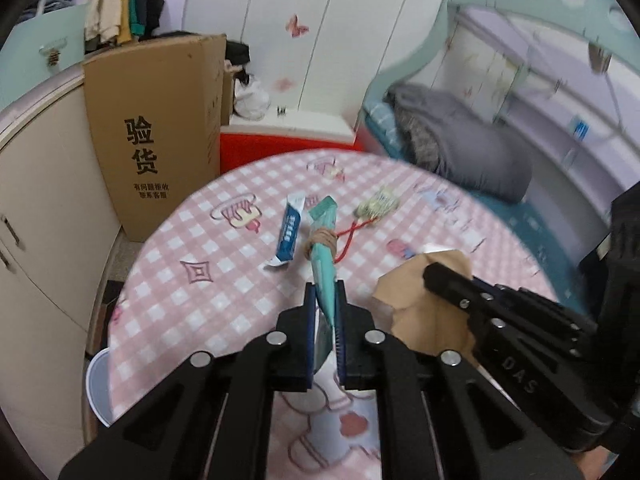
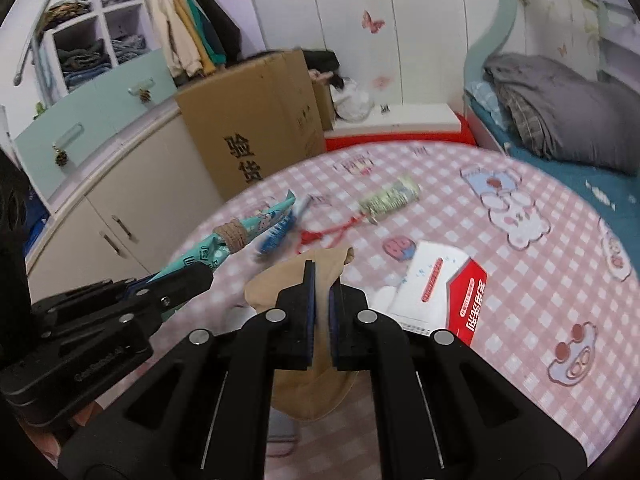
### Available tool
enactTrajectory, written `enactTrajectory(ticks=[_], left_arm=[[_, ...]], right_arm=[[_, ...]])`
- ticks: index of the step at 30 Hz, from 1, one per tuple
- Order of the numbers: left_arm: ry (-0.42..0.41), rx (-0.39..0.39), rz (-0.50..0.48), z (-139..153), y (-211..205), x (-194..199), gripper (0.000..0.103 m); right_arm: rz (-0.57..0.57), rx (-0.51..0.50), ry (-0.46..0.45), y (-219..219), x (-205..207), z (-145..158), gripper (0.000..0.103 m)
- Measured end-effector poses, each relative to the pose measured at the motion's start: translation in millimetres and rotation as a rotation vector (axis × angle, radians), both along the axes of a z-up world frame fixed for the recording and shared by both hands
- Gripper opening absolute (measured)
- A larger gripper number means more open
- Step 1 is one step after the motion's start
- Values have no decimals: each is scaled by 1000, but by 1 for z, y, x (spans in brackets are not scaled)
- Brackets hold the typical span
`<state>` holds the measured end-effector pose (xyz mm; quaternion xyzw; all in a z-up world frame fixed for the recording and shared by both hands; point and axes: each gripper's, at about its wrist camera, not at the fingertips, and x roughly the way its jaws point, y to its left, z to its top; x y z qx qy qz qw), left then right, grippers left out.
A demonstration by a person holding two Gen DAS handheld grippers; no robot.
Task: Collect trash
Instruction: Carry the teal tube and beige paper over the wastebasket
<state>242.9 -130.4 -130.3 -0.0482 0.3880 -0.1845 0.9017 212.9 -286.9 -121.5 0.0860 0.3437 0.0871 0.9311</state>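
Left gripper [image 1: 325, 312] clenched on teal wrapper [image 1: 323, 256], right gripper [image 2: 322, 300] on brown paper [image 2: 316, 380], both seemingly lifted off tabletop [image 2: 520, 320]. Risk: thin wrapper slips from fingers, drops.

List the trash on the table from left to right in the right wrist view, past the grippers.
Teal wrapper tied with twine → blue sachet → red string → crumpled green wrapper → red and white box.

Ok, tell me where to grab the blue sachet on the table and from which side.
Take the blue sachet by its torn white near end, which seems to curl up off the tablecloth; the rest lies flat. Come in low from the near side.
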Motion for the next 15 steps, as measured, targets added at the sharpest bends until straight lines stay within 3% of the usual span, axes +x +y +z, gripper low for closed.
enactTrajectory(ticks=[8, 15], left_arm=[[-113, -108, 84, 46, 60, -58, 8], [-119, -115, 250, 48, 143, -90, 8]], right_arm=[[78, 1, -76, 52, -30, 47, 6], [218, 2, -80, 142, -35, 56, 6]])
